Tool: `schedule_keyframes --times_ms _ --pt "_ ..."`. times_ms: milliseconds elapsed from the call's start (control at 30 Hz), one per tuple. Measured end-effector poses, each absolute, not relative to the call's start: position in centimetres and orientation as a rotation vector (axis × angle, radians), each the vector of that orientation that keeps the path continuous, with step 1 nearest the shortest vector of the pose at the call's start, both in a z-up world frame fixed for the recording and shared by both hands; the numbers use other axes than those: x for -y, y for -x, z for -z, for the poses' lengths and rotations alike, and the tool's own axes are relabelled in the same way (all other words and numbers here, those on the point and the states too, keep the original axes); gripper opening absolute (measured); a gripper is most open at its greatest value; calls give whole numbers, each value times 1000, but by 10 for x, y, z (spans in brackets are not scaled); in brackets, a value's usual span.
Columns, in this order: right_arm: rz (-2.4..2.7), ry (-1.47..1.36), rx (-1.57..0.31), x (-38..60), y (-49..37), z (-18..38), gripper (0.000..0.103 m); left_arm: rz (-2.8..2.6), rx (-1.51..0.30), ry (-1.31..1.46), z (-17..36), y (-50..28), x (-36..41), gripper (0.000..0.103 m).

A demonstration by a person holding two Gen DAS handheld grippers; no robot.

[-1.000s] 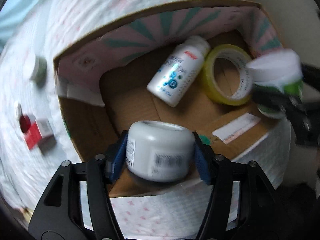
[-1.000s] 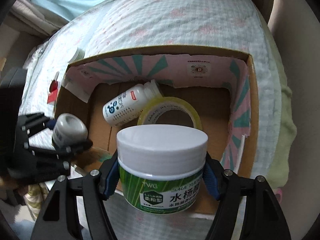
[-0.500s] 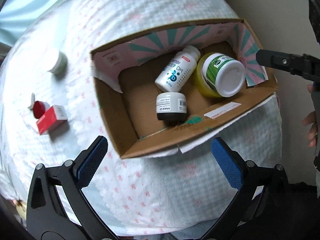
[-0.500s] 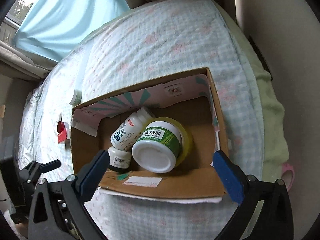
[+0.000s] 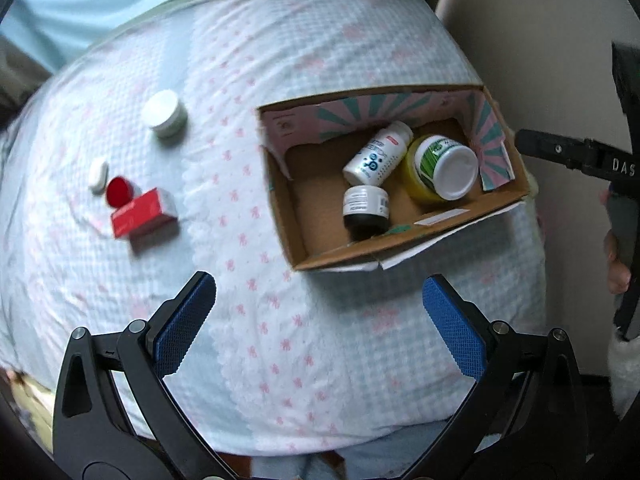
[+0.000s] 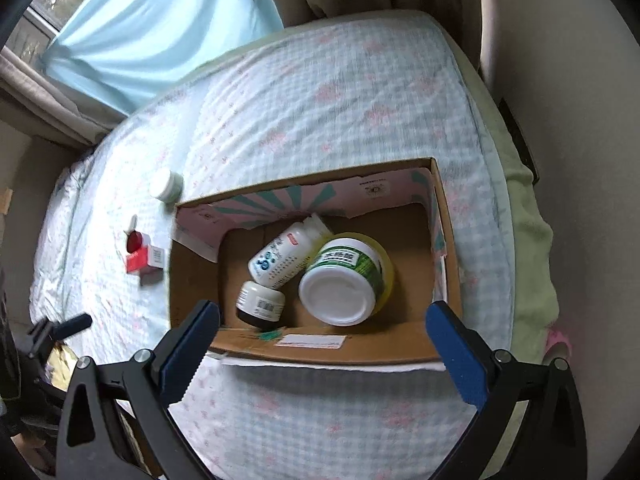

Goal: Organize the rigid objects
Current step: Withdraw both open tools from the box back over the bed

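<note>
A cardboard box [image 5: 288, 216] [image 6: 192, 280] lies on the bed. Inside it are a white bottle [image 5: 378, 158] [image 6: 286, 256], a green-labelled jar with a white lid [image 5: 448, 168] [image 6: 342, 284] resting on a yellow tape roll [image 5: 416, 190], and a small grey jar [image 5: 366, 208] [image 6: 260, 304]. Left of the box on the bedspread lie a white-lidded jar [image 5: 164, 114] [image 6: 166, 186], a red box [image 5: 142, 216] [image 6: 140, 262], a red cap [image 5: 120, 191] and a small white piece [image 5: 99, 176]. My left gripper [image 5: 318, 320] is open and empty, near the bed's front edge. My right gripper [image 6: 322, 346] is open and empty, above the box's near wall.
The bed has a light blue checked cover [image 5: 280, 60] [image 6: 320, 100]. A wall [image 6: 580, 120] runs along the right side. A blue curtain [image 6: 152, 20] hangs at the far end. The right tool shows at the right of the left wrist view [image 5: 580, 156].
Both grippers let go of their jars into the box and opened. Both have since pulled back and up. The left view has swung left, showing the loose items on the bedspread.
</note>
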State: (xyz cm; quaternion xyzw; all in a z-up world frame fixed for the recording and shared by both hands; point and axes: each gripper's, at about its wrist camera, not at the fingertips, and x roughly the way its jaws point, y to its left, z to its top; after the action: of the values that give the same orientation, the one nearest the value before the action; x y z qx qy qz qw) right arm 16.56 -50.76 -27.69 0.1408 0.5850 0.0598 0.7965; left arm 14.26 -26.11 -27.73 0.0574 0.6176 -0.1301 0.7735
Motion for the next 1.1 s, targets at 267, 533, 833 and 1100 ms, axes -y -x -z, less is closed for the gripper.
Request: schedule_keyframes --times_ms 267,533,833,1100 --pt "-116 -191 -1238 463 -154 243 103 211 -1269 -75 241 -119 192 103" --pt "-115 -69 -1232 383 -149 209 103 165 -1193 -72 223 -111 104 103" --pt "-61 -108 -1240 262 -139 203 103 223 -1150 -82 226 -132 -15 103" --pt "81 -231 -1291 164 -152 221 103 269 -1123 -130 231 -168 -104 103"
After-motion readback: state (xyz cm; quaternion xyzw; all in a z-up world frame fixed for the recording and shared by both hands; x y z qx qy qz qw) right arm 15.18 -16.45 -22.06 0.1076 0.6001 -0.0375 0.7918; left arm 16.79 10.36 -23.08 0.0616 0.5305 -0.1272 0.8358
